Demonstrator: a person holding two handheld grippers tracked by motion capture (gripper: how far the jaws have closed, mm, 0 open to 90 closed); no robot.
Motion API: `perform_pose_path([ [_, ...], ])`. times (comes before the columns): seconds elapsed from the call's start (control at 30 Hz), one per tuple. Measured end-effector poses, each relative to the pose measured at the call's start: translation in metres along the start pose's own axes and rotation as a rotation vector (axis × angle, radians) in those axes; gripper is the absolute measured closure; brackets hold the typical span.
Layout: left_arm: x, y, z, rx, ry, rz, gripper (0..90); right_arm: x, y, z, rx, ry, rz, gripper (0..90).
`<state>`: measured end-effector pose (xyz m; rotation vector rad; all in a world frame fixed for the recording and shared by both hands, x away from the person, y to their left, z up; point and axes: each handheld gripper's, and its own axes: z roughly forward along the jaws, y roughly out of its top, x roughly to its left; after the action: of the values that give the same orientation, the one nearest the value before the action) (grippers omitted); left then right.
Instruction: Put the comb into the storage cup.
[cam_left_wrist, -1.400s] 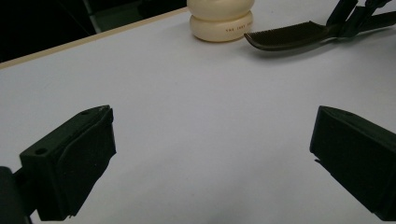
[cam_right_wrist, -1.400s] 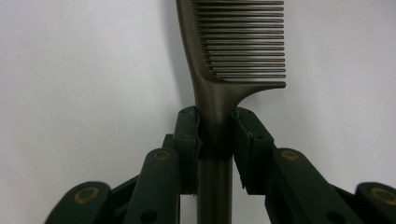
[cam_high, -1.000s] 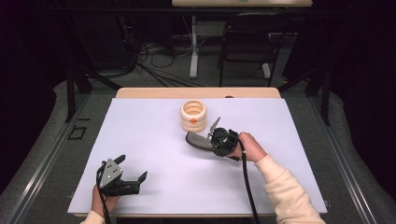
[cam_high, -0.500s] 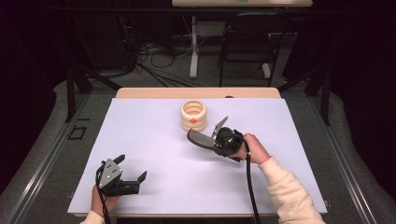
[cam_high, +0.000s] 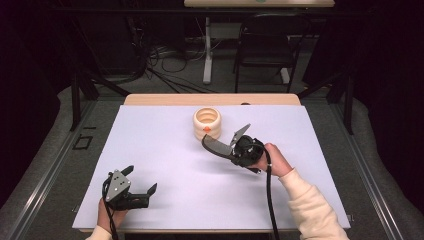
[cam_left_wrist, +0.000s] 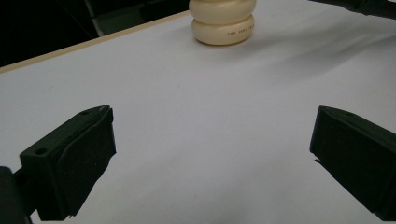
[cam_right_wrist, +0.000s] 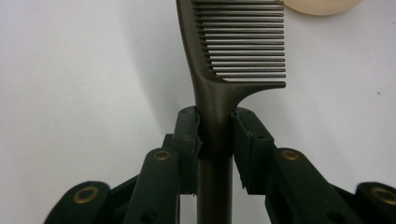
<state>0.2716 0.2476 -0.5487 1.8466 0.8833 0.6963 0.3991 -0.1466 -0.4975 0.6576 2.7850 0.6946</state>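
A dark comb (cam_high: 216, 146) is clamped by its handle in my right gripper (cam_high: 231, 152), just right of and in front of a cream ribbed holder (cam_high: 207, 122). In the right gripper view the pads press both sides of the comb (cam_right_wrist: 233, 51) handle, the right gripper (cam_right_wrist: 215, 126) pointing the teeth toward the cream holder (cam_right_wrist: 322, 5). My left gripper (cam_high: 141, 179) rests near the table's front left, jaws wide apart with nothing between them. The left gripper view looks past the left gripper (cam_left_wrist: 212, 154) over bare white surface to the holder (cam_left_wrist: 222, 21).
The white table top (cam_high: 165, 150) has a wooden far edge (cam_high: 210, 99). Behind it on the floor stand a dark chair (cam_high: 265, 45), a white table leg (cam_high: 207, 50) and loose cables (cam_high: 165, 70). The right gripper's black cable (cam_high: 270, 195) trails toward the front edge.
The right gripper with the comb has shifted slightly to the right, and the comb's far end has risen a little. The left gripper has stayed put.
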Motion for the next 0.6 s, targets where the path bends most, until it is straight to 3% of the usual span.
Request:
perform_pose_path([
  [0.6, -0.0002, 0.0002, -0.0003, 0.0, 0.002, 0.0, 0.1, -0.0045, -0.0057, -0.0089, -0.071, 0.004, 0.027, 72.0],
])
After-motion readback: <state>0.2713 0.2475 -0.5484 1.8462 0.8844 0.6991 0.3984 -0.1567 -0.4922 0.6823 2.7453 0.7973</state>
